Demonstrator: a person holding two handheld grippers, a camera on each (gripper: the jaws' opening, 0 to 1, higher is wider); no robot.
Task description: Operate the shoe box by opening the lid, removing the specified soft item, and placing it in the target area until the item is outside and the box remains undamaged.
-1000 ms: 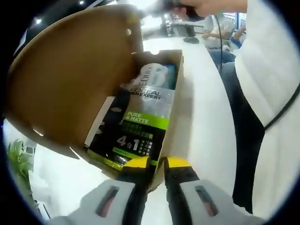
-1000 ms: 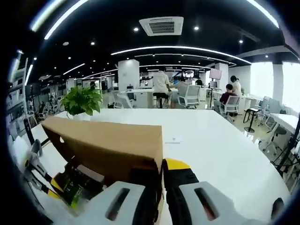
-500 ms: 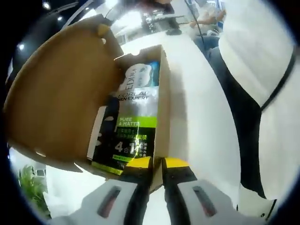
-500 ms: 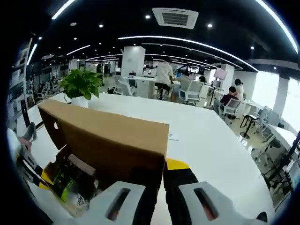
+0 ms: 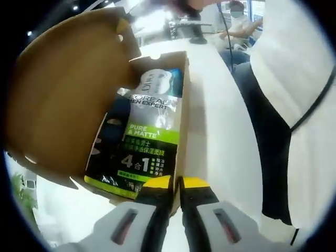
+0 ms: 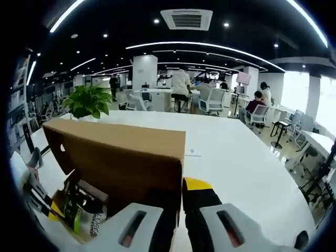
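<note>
The brown cardboard shoe box (image 5: pixel 182 105) lies open on the white table, its lid (image 5: pixel 63 89) swung up on the left. Inside lies a black and green L'Oreal Men Expert pouch (image 5: pixel 147 142), and a white and blue pouch (image 5: pixel 157 81) sits behind it. My left gripper (image 5: pixel 176 184) is shut on the near end of the box's right wall. In the right gripper view, my right gripper (image 6: pixel 179 191) is shut on the edge of the raised lid (image 6: pixel 121 157). The pouch (image 6: pixel 84 212) peeks out below the lid, and the left gripper (image 6: pixel 35 181) shows at the far left.
The white table (image 5: pixel 220 131) runs on to the right of the box. A person in a white top and dark trousers (image 5: pixel 294 105) stands close along its right edge. A potted plant (image 6: pixel 89 100) and a small slip of paper (image 6: pixel 193 153) sit farther out on the table.
Both views have shifted with the hands. The lid stays held up and the box wall stays gripped. The black and green pouch now shows more fully in the left gripper view.
</note>
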